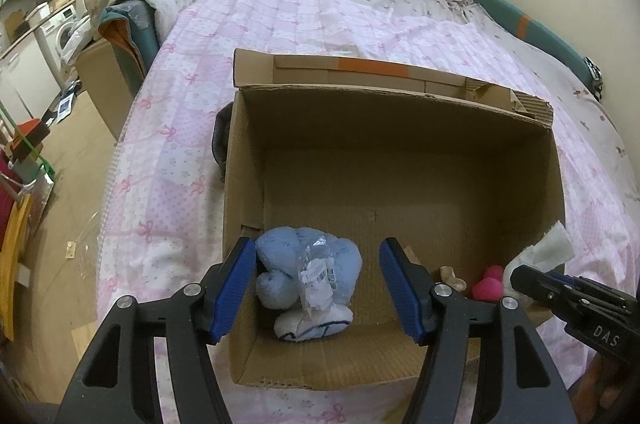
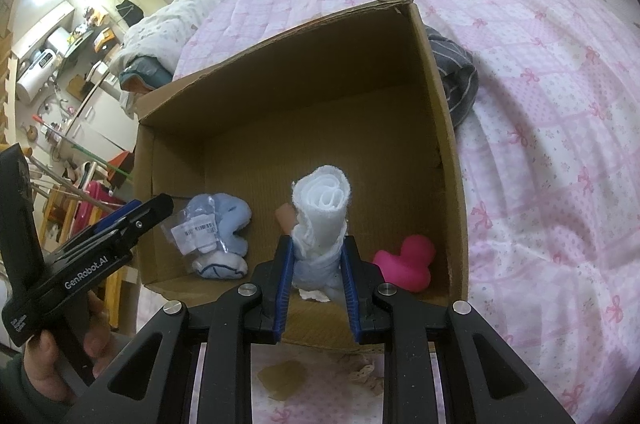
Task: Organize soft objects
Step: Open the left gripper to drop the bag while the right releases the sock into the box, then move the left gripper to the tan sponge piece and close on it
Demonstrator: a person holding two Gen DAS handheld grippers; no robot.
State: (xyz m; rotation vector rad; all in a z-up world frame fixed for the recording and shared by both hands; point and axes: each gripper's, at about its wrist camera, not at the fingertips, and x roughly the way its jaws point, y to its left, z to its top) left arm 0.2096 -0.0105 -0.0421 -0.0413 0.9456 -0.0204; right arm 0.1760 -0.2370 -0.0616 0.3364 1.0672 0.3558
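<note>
left gripper [image 1: 318, 288]: jaws standing wide with nothing pinched. The blue pads sit either side of the blue plush toy [image 1: 308, 278] without pressing on it, so I'd say this one is let go and resting where I want it.

blue plush toy: lies on the floor of the cardboard box [image 1: 400, 112], in the near left corner, tag and clear wrapper on top. It's directly under and between my left jaws, a bit nearer the left pad.

right gripper [image 2: 316, 264]: narrow, clamped on the rolled white towel [image 2: 320, 220]. I hold it by the lower end so the roll stands upright and doesn't unwind while it's over the box.

rolled white towel: sticks up out of the jaws, spiral end facing the camera, above the box's near edge, roughly mid-box. Looks like the middle gap is where it should go, not yet down.

pink duck toy [image 2: 406, 262]: already in the near right corner, just beside the towel's right side.

small tan thing [image 2: 286, 218]: peeks out behind the towel, can't tell what it is.

box: open-topped, sitting on the bed [image 1: 320, 20], most of its floor bare.

grey striped cloth [image 2: 456, 80]: outside the box against its wall, probably still to sort.
</note>
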